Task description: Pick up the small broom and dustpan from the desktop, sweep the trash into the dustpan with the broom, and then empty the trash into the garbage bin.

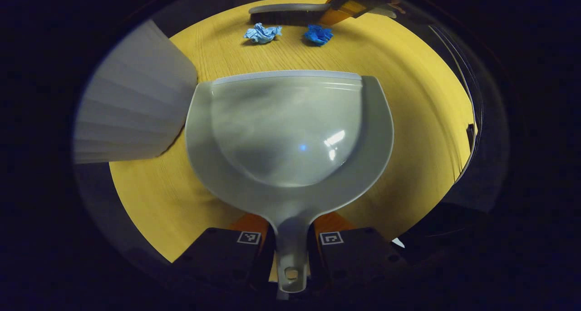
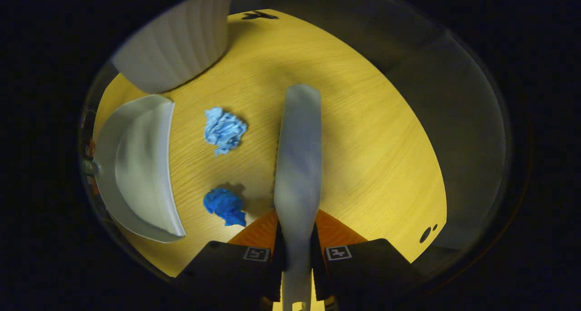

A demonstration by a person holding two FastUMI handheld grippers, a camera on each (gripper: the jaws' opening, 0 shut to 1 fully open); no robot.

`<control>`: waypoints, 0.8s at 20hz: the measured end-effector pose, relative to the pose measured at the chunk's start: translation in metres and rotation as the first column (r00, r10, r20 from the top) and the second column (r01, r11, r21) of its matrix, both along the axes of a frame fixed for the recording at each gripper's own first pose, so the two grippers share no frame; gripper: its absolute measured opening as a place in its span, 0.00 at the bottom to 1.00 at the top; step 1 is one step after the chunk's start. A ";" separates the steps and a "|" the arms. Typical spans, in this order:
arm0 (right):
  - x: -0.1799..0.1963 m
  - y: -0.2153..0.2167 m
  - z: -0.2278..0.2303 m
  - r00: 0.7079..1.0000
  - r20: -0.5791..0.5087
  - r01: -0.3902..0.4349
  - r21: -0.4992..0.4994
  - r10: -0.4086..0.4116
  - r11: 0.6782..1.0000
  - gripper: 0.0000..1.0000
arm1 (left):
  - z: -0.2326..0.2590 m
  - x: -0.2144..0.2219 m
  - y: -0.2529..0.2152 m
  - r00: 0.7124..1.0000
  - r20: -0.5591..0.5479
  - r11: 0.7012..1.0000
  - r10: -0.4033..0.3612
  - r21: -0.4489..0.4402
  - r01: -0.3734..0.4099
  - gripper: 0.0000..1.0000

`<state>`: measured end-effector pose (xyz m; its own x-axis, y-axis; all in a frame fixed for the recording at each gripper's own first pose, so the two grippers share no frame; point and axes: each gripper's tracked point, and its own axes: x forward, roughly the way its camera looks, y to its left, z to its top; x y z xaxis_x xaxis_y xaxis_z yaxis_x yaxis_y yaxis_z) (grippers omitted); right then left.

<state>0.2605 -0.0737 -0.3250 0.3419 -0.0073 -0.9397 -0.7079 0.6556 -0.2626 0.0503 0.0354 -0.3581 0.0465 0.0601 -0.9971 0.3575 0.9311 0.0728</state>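
Note:
My left gripper (image 1: 290,247) is shut on the handle of the grey dustpan (image 1: 290,134), whose flat lip faces two paper wads on the yellow desktop (image 1: 408,102). The light blue wad (image 1: 262,33) and the dark blue wad (image 1: 317,34) lie just past that lip, in front of the small broom (image 1: 290,13). In the right gripper view, my right gripper (image 2: 297,256) is shut on the broom's grey handle (image 2: 297,161), bristles hidden beneath it. The light blue wad (image 2: 224,130) and dark blue wad (image 2: 224,205) lie between the broom and the dustpan (image 2: 136,165).
A white ribbed garbage bin (image 1: 136,106) stands on the desktop to the left of the dustpan, close against its rim; the same bin (image 2: 177,47) sits at the upper left of the right gripper view. The round desktop's edge (image 2: 426,202) curves off to the right.

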 end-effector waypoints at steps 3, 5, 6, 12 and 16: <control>-0.051 0.031 -0.003 0.991 -0.106 -0.080 0.052 0.085 0.995 0.31 | -0.001 0.009 0.001 0.994 0.070 0.996 -0.082 -0.015 0.083 0.31; -0.095 0.043 -0.004 0.977 -0.190 -0.077 0.117 0.098 0.990 0.31 | -0.004 0.009 -0.002 0.984 0.137 0.993 -0.110 -0.027 0.115 0.30; -0.111 0.043 -0.004 0.973 -0.209 -0.074 0.139 0.102 0.987 0.31 | -0.004 0.007 -0.003 0.982 0.154 0.992 -0.111 -0.042 0.119 0.31; -0.118 0.042 0.023 0.970 -0.242 0.055 0.277 0.014 0.959 0.31 | 0.015 -0.009 -0.004 0.972 0.235 0.990 -0.009 -0.135 0.042 0.31; -0.098 0.014 0.067 0.995 -0.062 0.098 0.348 -0.081 0.933 0.40 | 0.028 -0.053 -0.009 0.957 0.281 0.980 0.069 -0.199 -0.012 0.30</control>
<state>0.1629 -0.0601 -0.2576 0.3112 0.2960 -0.9031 -0.6478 0.7614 0.0263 -0.0025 0.0259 -0.3303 0.3318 -0.1242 -0.9351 0.3102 0.9505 -0.0162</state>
